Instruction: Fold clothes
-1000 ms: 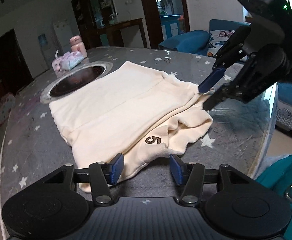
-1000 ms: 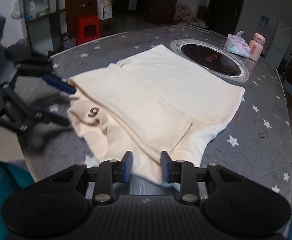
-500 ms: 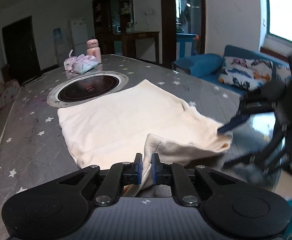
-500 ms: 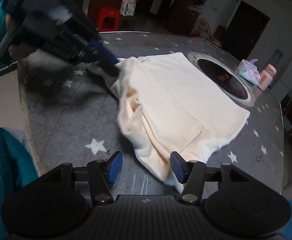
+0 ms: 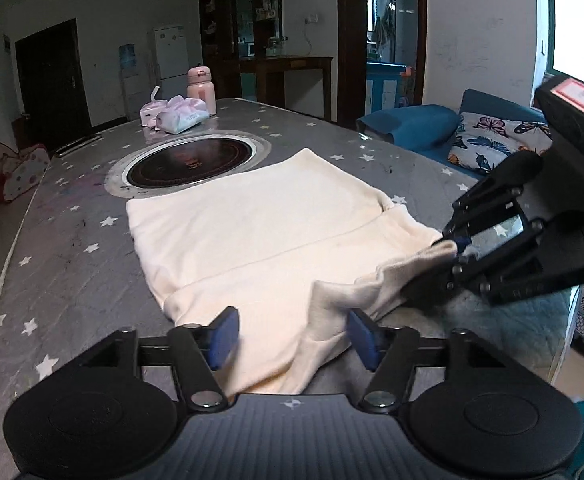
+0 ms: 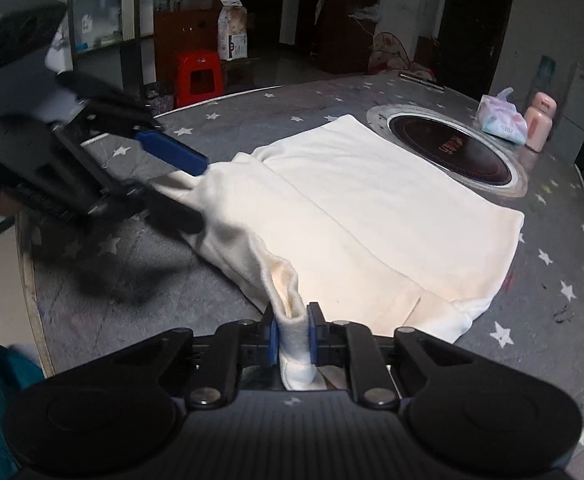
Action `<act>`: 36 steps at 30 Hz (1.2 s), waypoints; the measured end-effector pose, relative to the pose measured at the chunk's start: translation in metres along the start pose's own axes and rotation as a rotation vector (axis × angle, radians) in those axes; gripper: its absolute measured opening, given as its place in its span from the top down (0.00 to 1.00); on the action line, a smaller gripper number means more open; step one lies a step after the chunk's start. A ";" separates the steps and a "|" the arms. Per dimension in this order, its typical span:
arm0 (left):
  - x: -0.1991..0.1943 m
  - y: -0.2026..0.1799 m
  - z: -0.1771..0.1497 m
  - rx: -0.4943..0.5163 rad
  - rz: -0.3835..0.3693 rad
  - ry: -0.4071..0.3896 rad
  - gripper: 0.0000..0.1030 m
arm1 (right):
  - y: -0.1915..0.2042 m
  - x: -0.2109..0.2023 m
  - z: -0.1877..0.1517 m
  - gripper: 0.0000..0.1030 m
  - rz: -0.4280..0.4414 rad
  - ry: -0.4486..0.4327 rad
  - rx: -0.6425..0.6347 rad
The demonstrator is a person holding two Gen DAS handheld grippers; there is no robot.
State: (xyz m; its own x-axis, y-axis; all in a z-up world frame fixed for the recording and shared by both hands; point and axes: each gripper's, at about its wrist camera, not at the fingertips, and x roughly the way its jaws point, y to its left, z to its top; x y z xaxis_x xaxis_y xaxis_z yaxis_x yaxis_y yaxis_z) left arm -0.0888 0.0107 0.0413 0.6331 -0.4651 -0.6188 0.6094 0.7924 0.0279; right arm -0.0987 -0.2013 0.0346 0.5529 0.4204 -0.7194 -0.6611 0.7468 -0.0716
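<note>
A cream garment (image 5: 260, 232) lies folded on the grey star-patterned table (image 5: 64, 240); it also shows in the right wrist view (image 6: 372, 216). My left gripper (image 5: 294, 338) is open, with the near hem lying between its fingers. In the right wrist view the left gripper (image 6: 180, 184) sits at the garment's far left corner. My right gripper (image 6: 292, 338) is shut on a bunched fold of the garment's near edge. In the left wrist view the right gripper (image 5: 448, 252) pinches the garment's right corner.
A round black cooktop (image 5: 190, 162) is set into the table beyond the garment. A tissue pack (image 5: 180, 114) and a pink bottle (image 5: 201, 90) stand behind it. The table edge (image 6: 32, 304) is close on the near side. A blue sofa (image 5: 472, 136) stands past the table.
My left gripper was shut on the garment's hem and has opened and let it go. My right gripper was open and has closed on the near edge.
</note>
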 end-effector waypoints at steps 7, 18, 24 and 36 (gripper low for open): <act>-0.009 -0.004 -0.008 0.014 -0.007 -0.006 0.06 | -0.004 0.000 0.001 0.88 0.013 0.006 0.032; -0.007 -0.015 -0.015 0.050 -0.025 -0.009 0.00 | -0.002 0.003 0.002 0.87 0.013 0.010 0.031; -0.005 -0.010 -0.013 0.021 -0.033 0.007 0.00 | -0.002 0.003 0.002 0.87 0.015 0.010 0.032; 0.002 -0.018 -0.022 0.176 0.035 0.030 0.02 | -0.004 0.002 0.002 0.87 0.016 0.001 0.035</act>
State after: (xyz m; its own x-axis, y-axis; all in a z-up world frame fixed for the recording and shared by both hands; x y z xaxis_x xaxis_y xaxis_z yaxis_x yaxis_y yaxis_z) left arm -0.1094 0.0041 0.0223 0.6429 -0.4243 -0.6377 0.6627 0.7255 0.1854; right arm -0.0943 -0.2020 0.0354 0.5420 0.4322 -0.7208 -0.6519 0.7575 -0.0360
